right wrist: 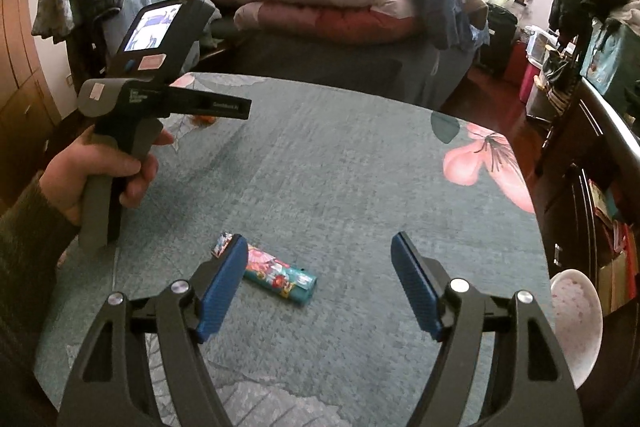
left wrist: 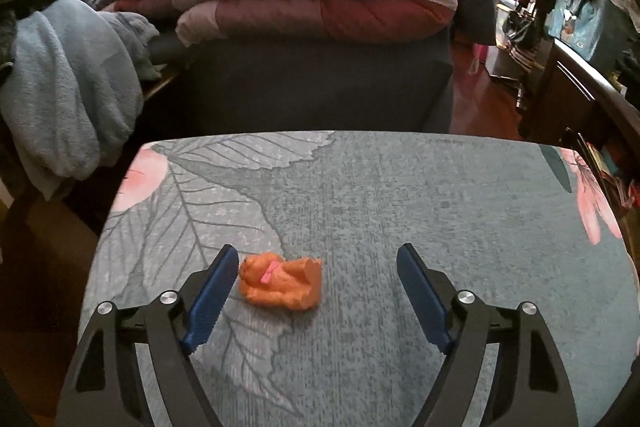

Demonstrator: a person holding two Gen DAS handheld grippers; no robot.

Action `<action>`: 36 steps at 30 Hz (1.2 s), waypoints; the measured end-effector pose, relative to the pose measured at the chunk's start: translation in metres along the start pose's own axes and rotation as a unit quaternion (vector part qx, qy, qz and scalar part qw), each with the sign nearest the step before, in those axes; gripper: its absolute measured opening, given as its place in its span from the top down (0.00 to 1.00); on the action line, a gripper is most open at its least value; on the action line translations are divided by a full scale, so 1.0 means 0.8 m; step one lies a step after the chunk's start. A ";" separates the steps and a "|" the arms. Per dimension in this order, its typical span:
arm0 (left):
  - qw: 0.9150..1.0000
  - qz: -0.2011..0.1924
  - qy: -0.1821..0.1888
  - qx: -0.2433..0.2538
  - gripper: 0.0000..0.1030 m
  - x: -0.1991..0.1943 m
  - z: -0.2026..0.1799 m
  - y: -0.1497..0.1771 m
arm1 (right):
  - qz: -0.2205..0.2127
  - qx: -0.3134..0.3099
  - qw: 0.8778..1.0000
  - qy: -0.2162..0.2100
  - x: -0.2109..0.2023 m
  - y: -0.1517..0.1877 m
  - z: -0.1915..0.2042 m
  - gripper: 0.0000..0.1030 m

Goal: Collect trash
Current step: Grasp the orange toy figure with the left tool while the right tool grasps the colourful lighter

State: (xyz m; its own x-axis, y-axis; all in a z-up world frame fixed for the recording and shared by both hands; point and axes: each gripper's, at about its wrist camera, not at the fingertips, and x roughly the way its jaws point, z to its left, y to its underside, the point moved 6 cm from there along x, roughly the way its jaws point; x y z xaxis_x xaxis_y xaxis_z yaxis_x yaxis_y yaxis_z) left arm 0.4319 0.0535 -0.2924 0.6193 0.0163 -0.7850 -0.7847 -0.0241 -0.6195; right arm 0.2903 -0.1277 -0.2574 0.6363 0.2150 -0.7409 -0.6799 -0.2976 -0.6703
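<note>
In the left wrist view the left gripper [left wrist: 318, 261] stands open over the table [left wrist: 400, 195], the crumpled orange wrapper [left wrist: 282, 281] lying just beside its left finger; it should shift left to centre the wrapper before closing. In the right wrist view the right gripper [right wrist: 320, 251] is open and empty, the colourful packet [right wrist: 276, 277] lying off-centre by its left finger, so it should centre and lower too

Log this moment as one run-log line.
left tongs: open, orange crumpled scrap between fingers, ungripped | right tongs: open over colourful wrapper | tablecloth: both pieces still down
</note>
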 end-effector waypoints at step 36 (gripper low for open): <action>0.998 -0.048 0.009 -0.032 0.58 -0.099 0.035 0.031 | 0.071 0.095 0.993 -0.004 0.058 0.009 0.047 0.07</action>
State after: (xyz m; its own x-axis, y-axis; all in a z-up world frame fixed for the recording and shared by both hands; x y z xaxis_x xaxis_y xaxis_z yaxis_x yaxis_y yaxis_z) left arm 0.3625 0.0797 -0.2458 0.6927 0.0042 -0.7212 -0.7183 -0.0863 -0.6904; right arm 0.3011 -0.0846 -0.2980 0.5266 0.1913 -0.8283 -0.8197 -0.1442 -0.5544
